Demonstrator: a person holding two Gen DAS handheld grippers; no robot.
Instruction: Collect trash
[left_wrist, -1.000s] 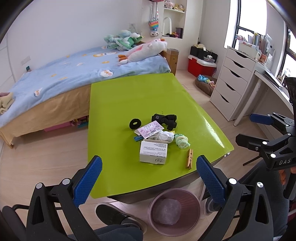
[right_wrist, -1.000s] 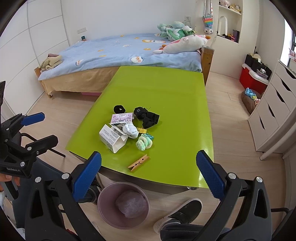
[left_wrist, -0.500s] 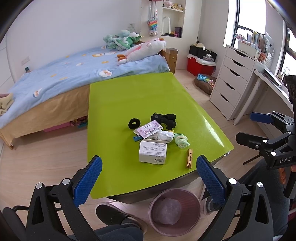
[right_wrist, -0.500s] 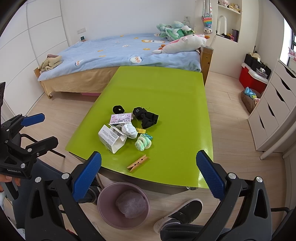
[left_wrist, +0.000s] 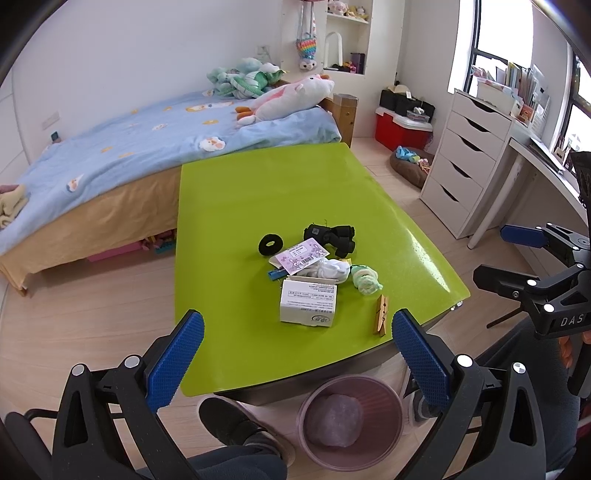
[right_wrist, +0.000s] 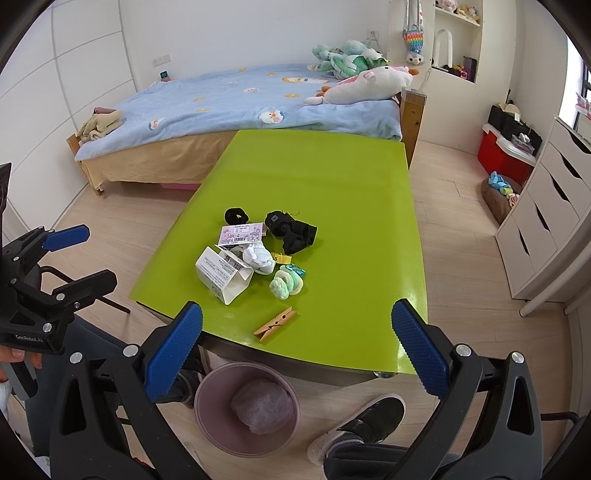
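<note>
Both claws apart over the littered counter.
Left view: the left claw (left_wrist: 295, 354) gapes empty; a box (left_wrist: 308, 304) lies on the green counter (left_wrist: 229, 229).
Right view: the right claw (right_wrist: 297, 345) gapes empty above the bin (right_wrist: 246, 408) on the floor.

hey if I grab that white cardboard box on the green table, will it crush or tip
The white box probably crushes easily: in the right wrist view an end flap hangs open and it looks hollow. It lies flat, so tipping seems unlikely. It is likely light and may slide on the glossy green table.
</note>
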